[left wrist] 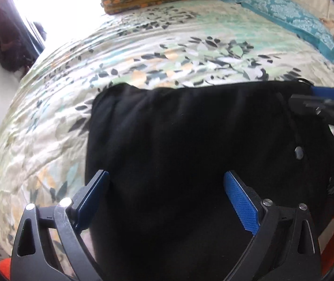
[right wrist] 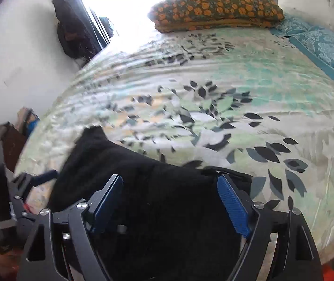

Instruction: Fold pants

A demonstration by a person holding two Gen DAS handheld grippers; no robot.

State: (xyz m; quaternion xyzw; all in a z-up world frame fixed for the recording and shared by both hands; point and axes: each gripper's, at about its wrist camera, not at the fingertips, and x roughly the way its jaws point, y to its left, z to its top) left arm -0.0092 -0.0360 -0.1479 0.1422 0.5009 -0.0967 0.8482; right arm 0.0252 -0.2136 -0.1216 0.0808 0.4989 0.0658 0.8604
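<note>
The left gripper (left wrist: 167,196) hangs over the black pants (left wrist: 190,140), fingers spread wide and holding nothing. The pants lie in a compact bundle at the near edge of the bed (left wrist: 49,121). The right gripper (right wrist: 170,201) is likewise spread apart and empty above their far corner. The thick, soft layers could slump or slide toward the edge if one gripper pinches only the top layer.
</note>
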